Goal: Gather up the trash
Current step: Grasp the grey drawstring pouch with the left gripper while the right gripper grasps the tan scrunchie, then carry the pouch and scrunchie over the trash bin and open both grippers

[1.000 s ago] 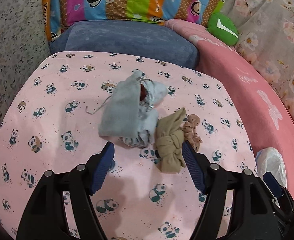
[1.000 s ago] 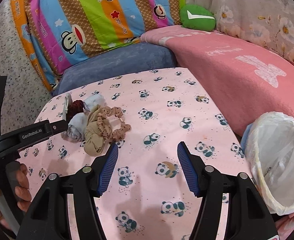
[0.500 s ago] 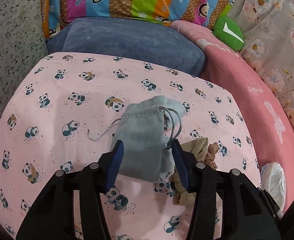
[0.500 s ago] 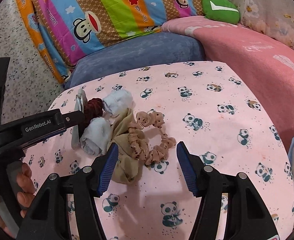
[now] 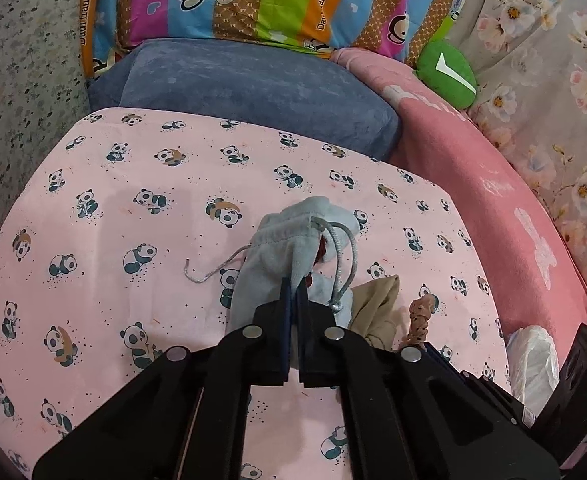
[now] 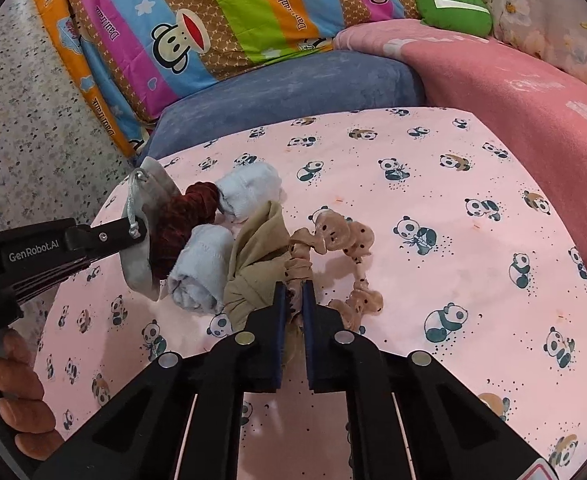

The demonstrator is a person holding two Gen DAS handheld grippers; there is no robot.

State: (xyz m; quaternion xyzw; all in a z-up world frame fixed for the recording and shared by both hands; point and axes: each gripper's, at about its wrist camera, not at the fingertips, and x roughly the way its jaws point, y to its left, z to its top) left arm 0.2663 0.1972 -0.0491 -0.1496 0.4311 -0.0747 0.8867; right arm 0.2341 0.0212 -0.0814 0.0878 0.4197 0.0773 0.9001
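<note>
A pale blue drawstring pouch (image 5: 271,258) lies on the pink panda sheet (image 5: 133,184), and my left gripper (image 5: 292,286) is shut on its edge. In the right wrist view the pouch (image 6: 143,236) hangs from the left gripper (image 6: 135,234), beside a dark red bundle (image 6: 183,218) and two rolled pale blue socks (image 6: 203,270). My right gripper (image 6: 292,292) is shut on the spotted tan scrunchie (image 6: 345,240) where it meets the knotted beige cloth (image 6: 257,268). The scrunchie (image 5: 419,316) and beige cloth (image 5: 377,304) also show in the left wrist view.
A white-lined bin (image 5: 531,356) stands at the sheet's right edge. A blue cushion (image 5: 253,84), a striped monkey-print pillow (image 5: 277,0), a pink blanket (image 5: 493,184) and a green pillow (image 5: 447,74) lie behind. Speckled floor (image 6: 21,120) is on the left.
Both grippers moved forward and down to the pile and closed: the left on the pouch, the right on the scrunchie. The pouch is now lifted at one edge.
</note>
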